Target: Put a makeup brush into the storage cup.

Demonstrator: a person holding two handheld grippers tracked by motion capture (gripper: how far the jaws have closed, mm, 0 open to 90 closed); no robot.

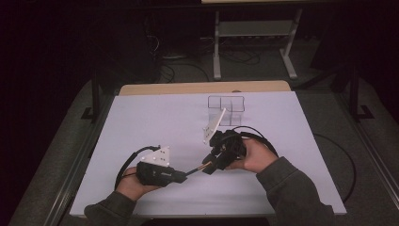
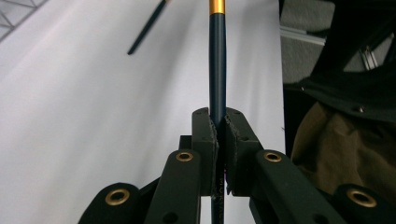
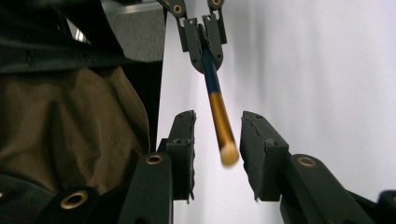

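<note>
Over the near middle of the bench [image 1: 155, 117], we hold a brush [image 3: 215, 95] between two claws.
Our left claw [image 2: 218, 135] pinches its dark handle; our right claw [image 3: 217, 154] stands apart around the gold tip, not touching.

I see a table [image 1: 141, 89] with a pale wooden top, covered almost wholly by a white sheet [image 1: 155, 122]; a clear compartmented box [image 1: 227, 104] stands on the sheet near its far edge, right of centre
</note>
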